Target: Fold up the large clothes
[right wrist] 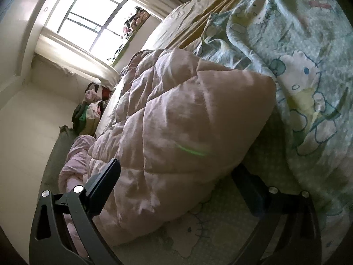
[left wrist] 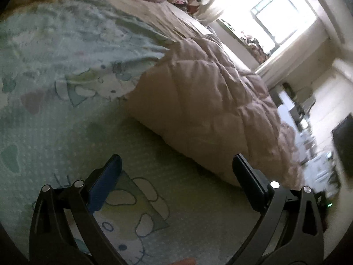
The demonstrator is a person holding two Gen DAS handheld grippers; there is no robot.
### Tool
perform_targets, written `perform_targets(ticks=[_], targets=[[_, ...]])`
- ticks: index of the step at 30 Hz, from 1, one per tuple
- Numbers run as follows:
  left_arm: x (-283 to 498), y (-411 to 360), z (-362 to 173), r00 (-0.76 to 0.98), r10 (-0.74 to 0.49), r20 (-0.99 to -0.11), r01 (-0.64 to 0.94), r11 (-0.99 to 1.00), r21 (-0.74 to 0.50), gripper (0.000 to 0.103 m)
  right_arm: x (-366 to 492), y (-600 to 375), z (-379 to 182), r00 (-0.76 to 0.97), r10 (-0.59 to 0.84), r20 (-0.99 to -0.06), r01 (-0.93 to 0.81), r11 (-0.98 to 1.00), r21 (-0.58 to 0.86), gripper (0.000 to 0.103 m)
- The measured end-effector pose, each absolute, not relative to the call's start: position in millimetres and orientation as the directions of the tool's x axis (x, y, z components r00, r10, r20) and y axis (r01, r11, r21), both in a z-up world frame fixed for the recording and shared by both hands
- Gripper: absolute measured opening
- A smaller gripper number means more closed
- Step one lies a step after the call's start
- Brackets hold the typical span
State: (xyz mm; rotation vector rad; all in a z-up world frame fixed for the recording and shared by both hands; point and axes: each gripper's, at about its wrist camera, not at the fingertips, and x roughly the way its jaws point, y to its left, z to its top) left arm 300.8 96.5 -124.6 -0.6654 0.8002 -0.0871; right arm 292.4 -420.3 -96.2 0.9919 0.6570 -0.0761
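Note:
A puffy pink quilted comforter (left wrist: 209,101) lies bunched on the bed, its corner toward me. Under and beside it spreads a pale green cartoon-cat printed sheet (left wrist: 66,66). My left gripper (left wrist: 176,174) is open over the green sheet, just short of the pink corner, nothing between its fingers. In the right wrist view the pink comforter (right wrist: 176,132) fills the middle, and the green printed sheet (right wrist: 308,88) lies crumpled to the right. My right gripper (right wrist: 176,183) is open, its fingers standing on either side of the comforter's near corner, not closed on it.
A bright window (left wrist: 275,17) and its sill (right wrist: 72,44) stand beyond the bed. A pile of clothes (right wrist: 92,108) sits by the wall. A tan blanket (right wrist: 209,11) covers the far bed. Cluttered furniture (left wrist: 308,132) lines the room's side.

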Motion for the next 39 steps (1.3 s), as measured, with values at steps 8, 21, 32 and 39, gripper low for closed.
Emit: perform_targets(ticks=[8, 21, 32, 39], targets=[[331, 101, -138, 0.696, -0.330, -0.638, -0.237, 0.733, -0.638, 0.094, 297, -421, -95, 0.807, 0.224, -0.547, 0.342, 0.577, 0.741, 0.099], [361, 105, -135, 0.735, -0.377, -0.564, -0.289, 0.579, -0.763, 0.094, 317, -419, -99, 0.826, 0.201, -0.527, 0.358, 0.534, 0.766, 0.099], [351, 98, -133, 0.738, -0.361, -0.570, -0.267, 0.619, -0.738, 0.094, 312, -424, -116, 0.858, 0.202, -0.473, 0.351, 0.443, 0.825, 0.099], [378, 94, -131, 0.729, -0.339, -0.595, -0.269, 0.657, -0.704, 0.095, 360, -430, -118, 0.866, 0.130, -0.484, 0.407, 0.381, 0.830, 0.099]])
